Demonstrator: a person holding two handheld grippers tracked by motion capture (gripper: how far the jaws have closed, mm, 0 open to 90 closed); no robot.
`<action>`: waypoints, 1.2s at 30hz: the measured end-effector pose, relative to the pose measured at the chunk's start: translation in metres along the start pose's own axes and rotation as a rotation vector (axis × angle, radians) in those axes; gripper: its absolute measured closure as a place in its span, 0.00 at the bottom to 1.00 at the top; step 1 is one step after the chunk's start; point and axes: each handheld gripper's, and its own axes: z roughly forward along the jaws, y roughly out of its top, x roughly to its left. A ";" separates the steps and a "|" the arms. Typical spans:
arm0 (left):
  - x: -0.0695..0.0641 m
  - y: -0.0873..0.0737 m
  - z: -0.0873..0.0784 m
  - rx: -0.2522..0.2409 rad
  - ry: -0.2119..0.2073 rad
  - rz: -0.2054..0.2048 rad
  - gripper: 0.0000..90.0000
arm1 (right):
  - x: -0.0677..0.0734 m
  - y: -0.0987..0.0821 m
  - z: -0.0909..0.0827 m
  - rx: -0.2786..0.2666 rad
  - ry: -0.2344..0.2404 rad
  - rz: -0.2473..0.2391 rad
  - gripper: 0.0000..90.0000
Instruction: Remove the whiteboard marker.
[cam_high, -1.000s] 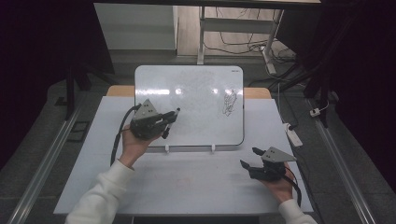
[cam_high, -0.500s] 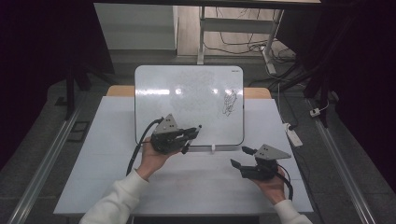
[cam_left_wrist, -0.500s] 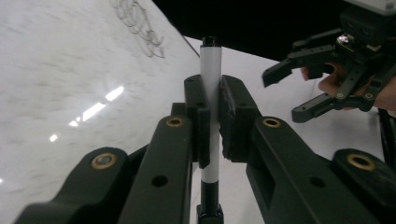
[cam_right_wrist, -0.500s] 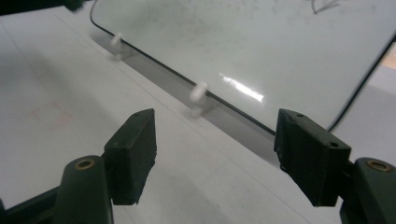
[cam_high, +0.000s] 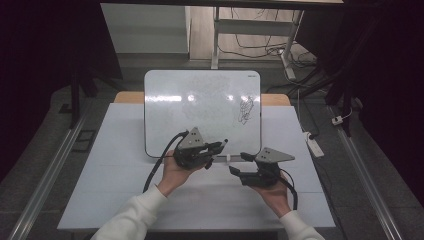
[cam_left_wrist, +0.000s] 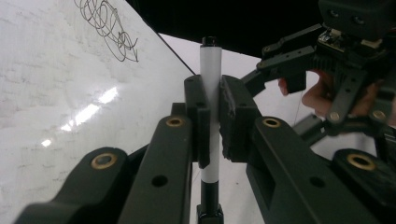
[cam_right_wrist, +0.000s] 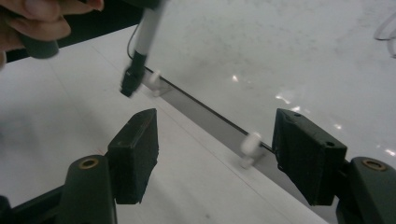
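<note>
A whiteboard (cam_high: 200, 107) leans upright at the back of the white table (cam_high: 100, 190), with a black scribble (cam_high: 246, 110) near its right edge. My left gripper (cam_high: 212, 148) is shut on a white marker (cam_left_wrist: 210, 70) with black ends, held level in front of the board's lower edge, its tip (cam_high: 225, 141) pointing right. In the left gripper view the pads (cam_left_wrist: 233, 116) squeeze the marker's barrel. My right gripper (cam_high: 239, 163) hovers just to the right, open; its jaws have just been closing a little, with nothing between them. In the right gripper view (cam_right_wrist: 215, 149) the marker (cam_right_wrist: 140, 42) hangs up left.
Small white feet (cam_right_wrist: 250, 144) prop the board's lower edge on the table. A white power strip (cam_high: 314, 145) lies on the floor to the right. Desk legs and cables (cam_high: 260, 50) stand behind the table. Metal rails (cam_high: 370, 190) run along both sides.
My left hand has carried the marker rightward and nearer, from the board's lower left to its lower middle. My right hand has moved left and up toward it.
</note>
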 end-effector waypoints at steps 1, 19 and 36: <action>-0.001 0.000 0.001 0.001 0.003 0.003 0.91 | 0.000 0.000 0.000 0.000 0.000 0.000 0.36; -0.013 -0.002 0.016 0.024 0.012 0.041 0.91 | 0.015 0.016 0.039 0.067 0.124 0.142 0.62; -0.021 -0.002 0.021 0.034 0.002 0.061 0.89 | 0.010 0.015 0.049 0.133 0.139 0.225 0.85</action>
